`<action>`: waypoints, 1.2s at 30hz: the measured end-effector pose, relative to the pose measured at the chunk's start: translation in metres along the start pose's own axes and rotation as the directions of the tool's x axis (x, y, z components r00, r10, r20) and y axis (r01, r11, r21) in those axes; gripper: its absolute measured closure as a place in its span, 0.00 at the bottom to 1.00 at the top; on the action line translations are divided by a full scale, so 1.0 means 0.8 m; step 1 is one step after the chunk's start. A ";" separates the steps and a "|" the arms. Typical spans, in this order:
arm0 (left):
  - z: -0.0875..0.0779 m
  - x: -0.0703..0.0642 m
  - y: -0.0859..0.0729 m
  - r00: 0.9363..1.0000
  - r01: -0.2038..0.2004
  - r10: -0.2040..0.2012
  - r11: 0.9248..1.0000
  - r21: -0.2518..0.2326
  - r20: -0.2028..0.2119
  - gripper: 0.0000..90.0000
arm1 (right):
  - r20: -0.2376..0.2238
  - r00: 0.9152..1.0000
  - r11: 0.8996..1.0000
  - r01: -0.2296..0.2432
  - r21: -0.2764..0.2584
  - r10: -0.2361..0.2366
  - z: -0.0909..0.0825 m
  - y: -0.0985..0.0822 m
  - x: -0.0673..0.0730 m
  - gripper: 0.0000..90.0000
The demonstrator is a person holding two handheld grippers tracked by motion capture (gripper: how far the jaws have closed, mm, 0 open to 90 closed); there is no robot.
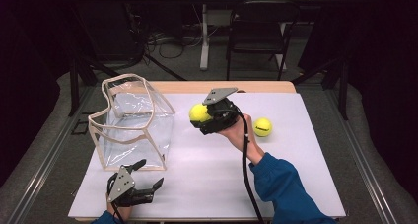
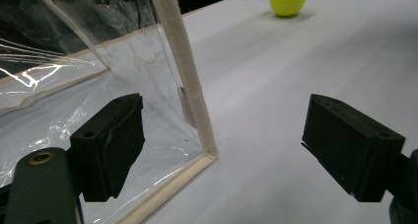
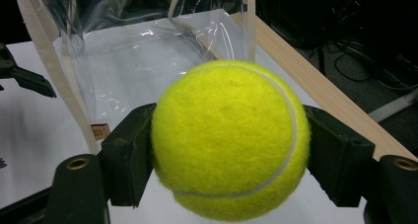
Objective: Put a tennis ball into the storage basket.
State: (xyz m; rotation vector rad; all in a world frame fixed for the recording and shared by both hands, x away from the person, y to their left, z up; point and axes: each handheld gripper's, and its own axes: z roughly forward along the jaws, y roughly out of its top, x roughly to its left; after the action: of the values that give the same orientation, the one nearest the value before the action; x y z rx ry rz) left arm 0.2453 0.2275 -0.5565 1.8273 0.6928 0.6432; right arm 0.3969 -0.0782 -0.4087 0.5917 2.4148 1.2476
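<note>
My right gripper [image 1: 203, 116] is lifted above the middle of the table, shut on a yellow tennis ball [image 1: 199, 113] [image 3: 230, 139] and pointed toward the clear plastic bag [image 1: 133, 120] [image 3: 148, 61]. The bag stands upright at the table's left, cream-trimmed, its mouth open at the top. A second tennis ball [image 1: 262, 127] [image 2: 288, 0] lies on the white tabletop right of my right hand. Near the front left edge, my left gripper [image 1: 146, 174] [image 2: 222, 150] stands open just in front of the bag's lower corner [image 2: 209, 155], nothing between its jaws.
The white table surface [image 1: 207, 174] is edged by a wooden strip [image 1: 222, 87] at the back. A dark folding chair [image 1: 259, 31] and a desk leg stand on the floor beyond. A black cable [image 1: 245, 169] trails from the right gripper along the blue sleeve.
</note>
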 end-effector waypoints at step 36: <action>-0.001 0.000 0.000 1.000 0.002 -0.002 1.000 -0.006 0.002 0.18 | -0.022 0.999 0.998 0.047 0.042 -0.046 0.027 0.050 -0.005 0.29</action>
State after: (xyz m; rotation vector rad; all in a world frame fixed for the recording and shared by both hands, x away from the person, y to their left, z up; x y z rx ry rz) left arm 0.2448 0.2282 -0.5563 1.8215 0.6908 0.6406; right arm 0.4188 -0.0444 -0.3873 0.5341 2.4636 1.1928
